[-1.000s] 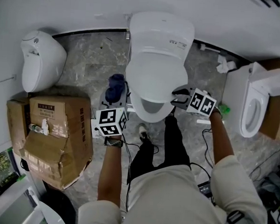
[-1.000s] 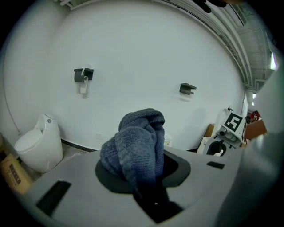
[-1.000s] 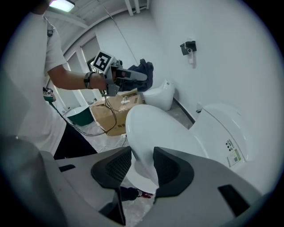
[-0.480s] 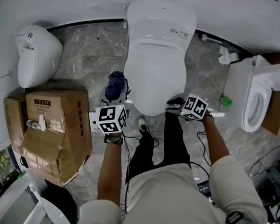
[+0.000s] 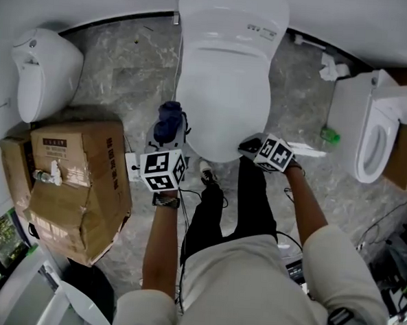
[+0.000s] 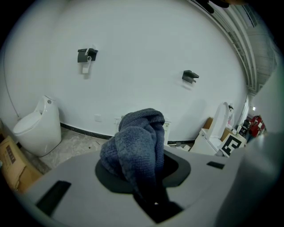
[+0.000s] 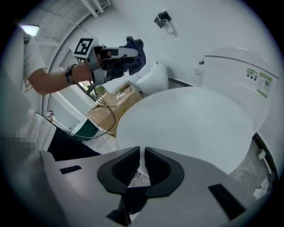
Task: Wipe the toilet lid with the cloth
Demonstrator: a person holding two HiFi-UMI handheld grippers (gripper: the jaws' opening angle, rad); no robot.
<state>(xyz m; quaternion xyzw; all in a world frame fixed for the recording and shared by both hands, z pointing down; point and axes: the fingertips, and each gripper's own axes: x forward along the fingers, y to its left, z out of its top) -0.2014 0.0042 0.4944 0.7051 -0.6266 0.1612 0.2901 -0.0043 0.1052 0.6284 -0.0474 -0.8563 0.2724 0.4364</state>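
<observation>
Overhead, the left gripper (image 5: pixel 169 139) is clamped on the bunched blue cloth (image 5: pixel 169 116), which hangs in the air just beside the front left edge of the closed toilet lid (image 5: pixel 221 91), clear of it. Right gripper (image 7: pixel 142 166), at the lid's front right edge: the jaws have just been closing and stand almost together, nothing between them.

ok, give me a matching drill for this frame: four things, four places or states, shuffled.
Things:
1 cloth
2 toilet lid
3 cardboard box
4 side toilet

Places or states:
A on the floor, at the head view's left
B bowl uncovered
C clamped in the left gripper
D down, closed

Pairs: 1-C, 2-D, 3-A, 4-B
</observation>
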